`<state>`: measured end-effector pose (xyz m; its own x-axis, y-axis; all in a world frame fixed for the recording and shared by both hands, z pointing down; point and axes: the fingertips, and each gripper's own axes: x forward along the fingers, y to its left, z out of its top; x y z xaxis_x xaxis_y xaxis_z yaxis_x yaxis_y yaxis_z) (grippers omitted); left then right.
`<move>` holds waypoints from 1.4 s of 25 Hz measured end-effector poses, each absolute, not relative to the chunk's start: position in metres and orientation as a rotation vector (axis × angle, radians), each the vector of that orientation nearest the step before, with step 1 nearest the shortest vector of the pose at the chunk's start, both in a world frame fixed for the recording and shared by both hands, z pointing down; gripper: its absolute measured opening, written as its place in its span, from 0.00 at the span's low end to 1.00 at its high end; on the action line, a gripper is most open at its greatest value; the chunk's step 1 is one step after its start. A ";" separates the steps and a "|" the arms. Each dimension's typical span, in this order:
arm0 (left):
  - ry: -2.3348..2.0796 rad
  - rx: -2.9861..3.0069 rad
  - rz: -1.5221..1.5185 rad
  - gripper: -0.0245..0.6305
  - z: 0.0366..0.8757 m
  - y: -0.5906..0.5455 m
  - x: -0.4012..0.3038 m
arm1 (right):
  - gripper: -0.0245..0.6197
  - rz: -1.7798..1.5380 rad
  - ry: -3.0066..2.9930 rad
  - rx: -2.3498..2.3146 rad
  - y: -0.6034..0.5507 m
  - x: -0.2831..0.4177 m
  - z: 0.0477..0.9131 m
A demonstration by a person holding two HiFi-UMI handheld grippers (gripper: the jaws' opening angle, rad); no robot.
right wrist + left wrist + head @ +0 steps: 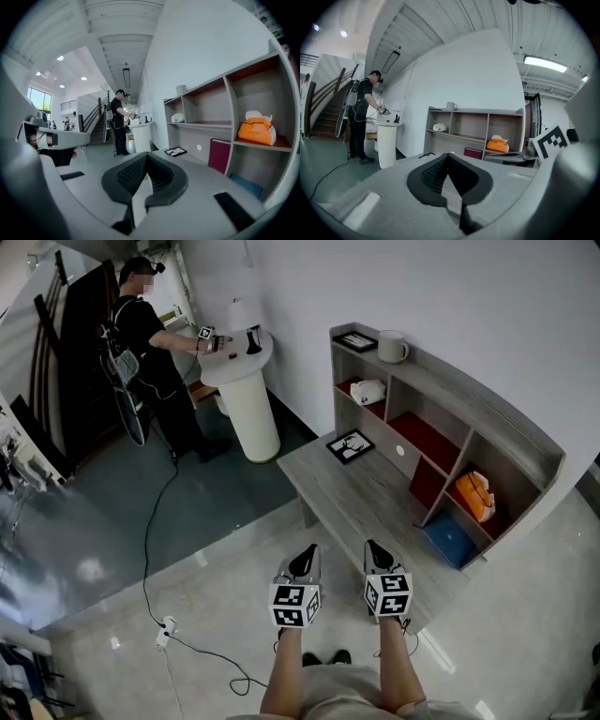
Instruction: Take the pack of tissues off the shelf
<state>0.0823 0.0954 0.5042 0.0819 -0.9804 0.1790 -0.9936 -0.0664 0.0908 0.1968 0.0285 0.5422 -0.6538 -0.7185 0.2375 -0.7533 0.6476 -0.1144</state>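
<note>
An orange pack of tissues sits in a lower right compartment of the grey shelf unit, upright with white tissue at its top. It also shows in the left gripper view and the right gripper view. My left gripper and right gripper hover side by side over the near end of the grey desk, well short of the pack. Both have their jaws together with nothing between them, as seen at the left gripper and the right gripper.
A white mug and a small frame stand on the shelf top. A white object lies in an upper compartment, a blue book below the tissues. A framed picture lies on the desk. A person works at a white pedestal.
</note>
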 end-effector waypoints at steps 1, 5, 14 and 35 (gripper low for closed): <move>-2.020 2.154 0.108 0.05 0.507 0.097 0.082 | 0.06 0.321 -2.701 1.190 0.028 0.197 0.545; -2.073 2.091 0.116 0.05 0.520 0.099 0.074 | 0.06 0.331 -2.706 1.161 0.020 0.200 0.546; -2.072 2.062 0.106 0.05 0.530 0.090 0.062 | 0.06 0.371 -2.697 1.148 0.005 0.193 0.559; -1.997 2.180 0.024 0.05 0.496 -0.041 -0.048 | 0.06 0.341 -2.711 1.236 -0.110 0.094 0.523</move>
<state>-0.0477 -0.0407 0.4957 0.0956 -0.9861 0.1359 -0.9890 -0.0786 0.1250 0.0939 -0.1101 0.5226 -0.6517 -0.7253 0.2220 -0.7576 0.6362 -0.1456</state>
